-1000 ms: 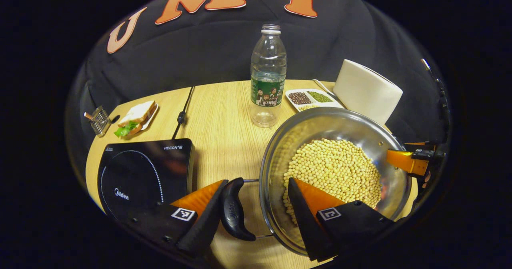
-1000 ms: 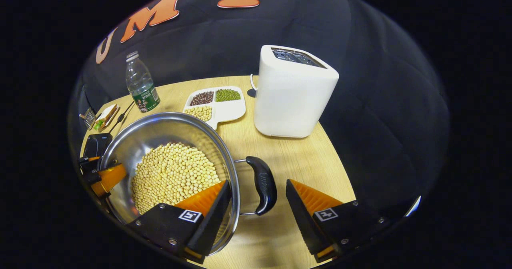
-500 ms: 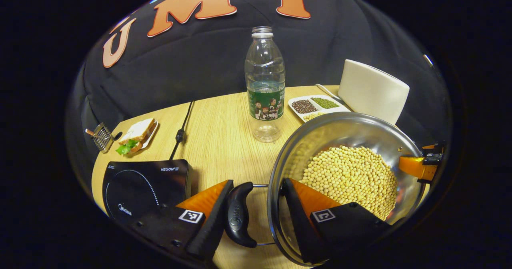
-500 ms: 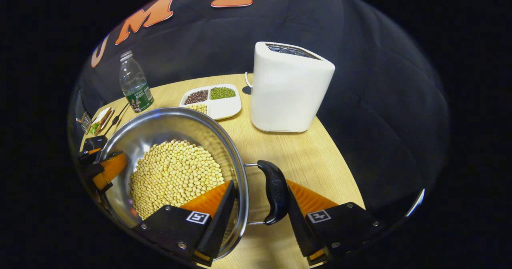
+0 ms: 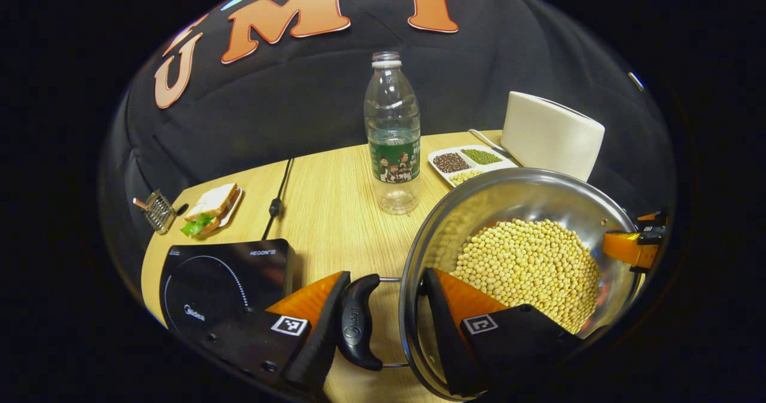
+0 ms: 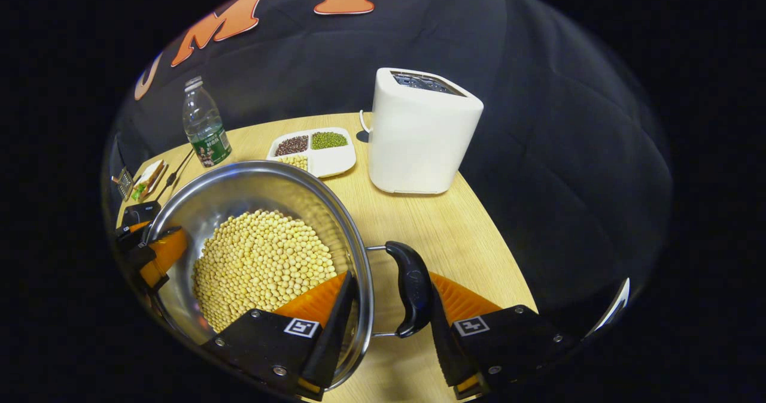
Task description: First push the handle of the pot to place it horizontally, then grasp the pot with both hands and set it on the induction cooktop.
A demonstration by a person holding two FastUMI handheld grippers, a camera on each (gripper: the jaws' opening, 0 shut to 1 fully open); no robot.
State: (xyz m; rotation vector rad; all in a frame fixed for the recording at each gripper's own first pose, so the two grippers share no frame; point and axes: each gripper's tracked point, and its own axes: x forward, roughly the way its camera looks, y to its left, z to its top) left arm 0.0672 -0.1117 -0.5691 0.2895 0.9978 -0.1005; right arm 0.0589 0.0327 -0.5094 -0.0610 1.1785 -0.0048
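Gripping both side handles now: left gripper (image 5: 383,325) has one finger outside the left handle (image 5: 357,322) & the other inside the pot (image 5: 514,193) wall, so handle + rim sit pinched between them. Right gripper (image 6: 389,319) does the same on the other side, one finger in among the soybeans (image 6: 263,259), the other pressed against the outside of the right handle (image 6: 410,286). Both handles lie level, sticking out sideways from the rim.

Pot's a steel one, abt half full of beans, over the wooden table (image 5: 335,199). Can't tell if its base is touching the wood. Cooktop (image 5: 221,277) sits just to the pot's left in the left gripper view, apart from it, w/ its cord (image 5: 276,187) running toward the back wall.

Behind the pot: water bottle (image 5: 392,133) upright, a divided tray (image 6: 314,151) w/ dark, green & pale beans, and a white toaster (image 6: 422,130) near the table's far right edge. Far left corner has a sandwich (image 5: 209,208) on a small plate w/ a little wire rack (image 5: 157,210) beside it.
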